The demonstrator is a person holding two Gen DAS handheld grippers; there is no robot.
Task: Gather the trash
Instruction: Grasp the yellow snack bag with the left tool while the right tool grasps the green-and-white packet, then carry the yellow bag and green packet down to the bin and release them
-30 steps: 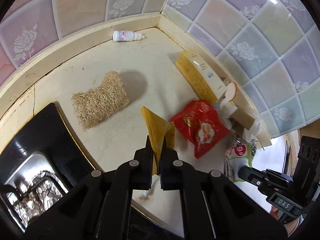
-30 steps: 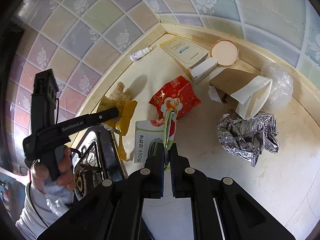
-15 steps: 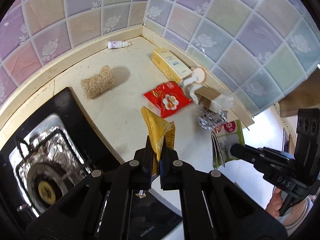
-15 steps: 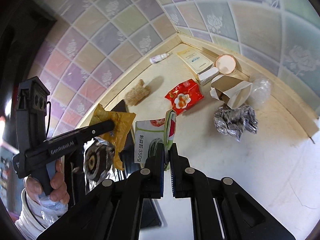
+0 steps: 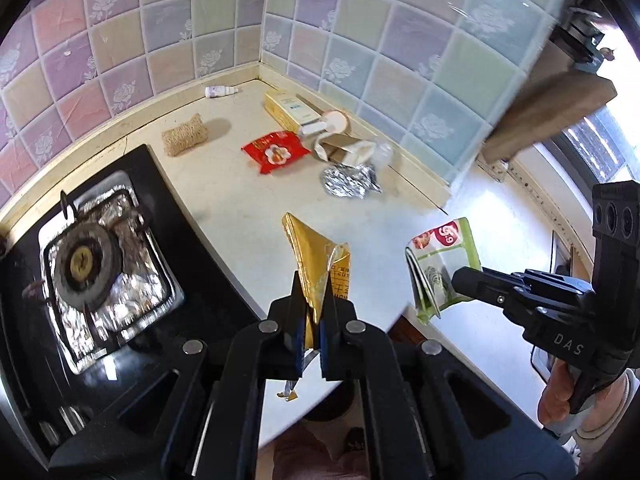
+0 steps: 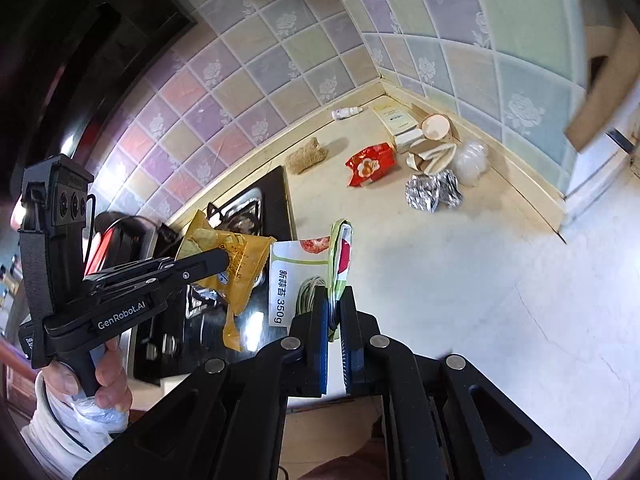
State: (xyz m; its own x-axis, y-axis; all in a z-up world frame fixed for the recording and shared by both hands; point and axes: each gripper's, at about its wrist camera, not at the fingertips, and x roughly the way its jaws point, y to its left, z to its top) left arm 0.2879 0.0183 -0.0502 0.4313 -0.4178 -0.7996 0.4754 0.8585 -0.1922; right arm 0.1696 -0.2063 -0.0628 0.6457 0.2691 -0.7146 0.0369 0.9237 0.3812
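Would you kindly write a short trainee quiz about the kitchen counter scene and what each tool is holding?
1. True or false: the left tool is shut on the yellow wrapper.
2. What does the right tool grip? A) foil ball B) green-and-white packet C) red packet
3. Fill in: the crumpled foil lies on the ____.

Key:
1. True.
2. B, the green-and-white packet; the red packet lies on the counter.
3. Counter.
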